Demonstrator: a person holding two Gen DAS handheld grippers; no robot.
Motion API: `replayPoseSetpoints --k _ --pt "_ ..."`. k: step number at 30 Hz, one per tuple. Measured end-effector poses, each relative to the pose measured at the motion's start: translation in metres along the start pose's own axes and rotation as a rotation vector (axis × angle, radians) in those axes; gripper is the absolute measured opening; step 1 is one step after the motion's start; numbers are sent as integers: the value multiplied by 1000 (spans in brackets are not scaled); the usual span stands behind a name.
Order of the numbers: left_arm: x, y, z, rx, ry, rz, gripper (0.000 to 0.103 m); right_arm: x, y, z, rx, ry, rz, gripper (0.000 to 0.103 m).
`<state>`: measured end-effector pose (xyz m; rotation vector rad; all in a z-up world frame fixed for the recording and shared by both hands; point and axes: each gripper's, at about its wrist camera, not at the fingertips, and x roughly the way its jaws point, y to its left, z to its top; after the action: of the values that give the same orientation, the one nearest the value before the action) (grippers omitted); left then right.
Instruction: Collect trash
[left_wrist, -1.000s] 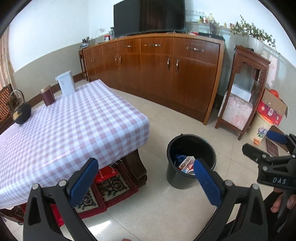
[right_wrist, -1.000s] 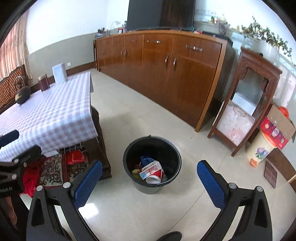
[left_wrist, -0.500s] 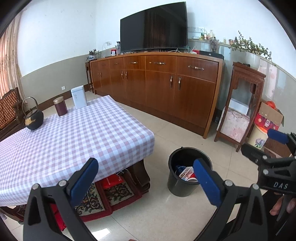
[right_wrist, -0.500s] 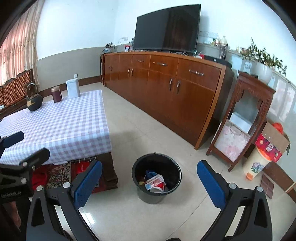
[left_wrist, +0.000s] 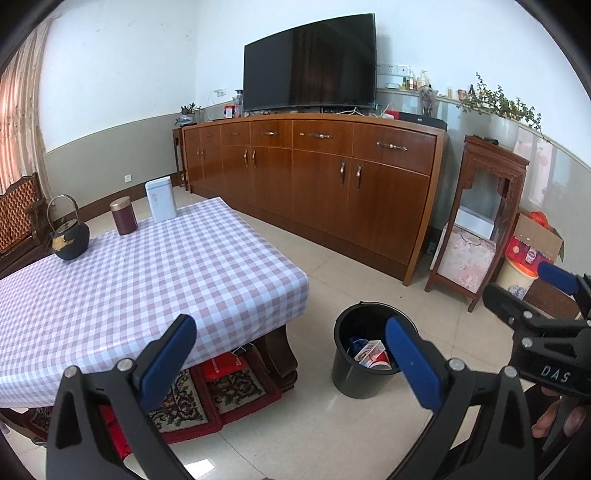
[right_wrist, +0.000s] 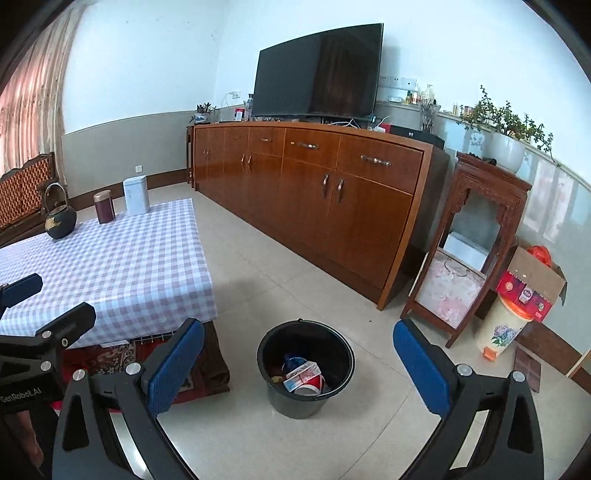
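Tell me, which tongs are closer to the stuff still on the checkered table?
Left, probably. The left tongs hang open over the checkered table edge, while the right tongs face the black bucket. Only a teapot, canister and white tin stand there.

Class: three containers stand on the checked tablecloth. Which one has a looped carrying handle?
The black kettle, at the far left of the row. The maroon canister and the white box beside it have no handle.
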<state>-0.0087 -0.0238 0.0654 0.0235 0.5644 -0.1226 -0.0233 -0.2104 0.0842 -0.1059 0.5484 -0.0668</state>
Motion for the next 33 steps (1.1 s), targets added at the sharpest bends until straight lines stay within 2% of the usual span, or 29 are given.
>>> replayPoseSetpoints --k 33 --pt "3 -4 0 6 8 -17 103 4 -5 -3 -1 21 6 103"
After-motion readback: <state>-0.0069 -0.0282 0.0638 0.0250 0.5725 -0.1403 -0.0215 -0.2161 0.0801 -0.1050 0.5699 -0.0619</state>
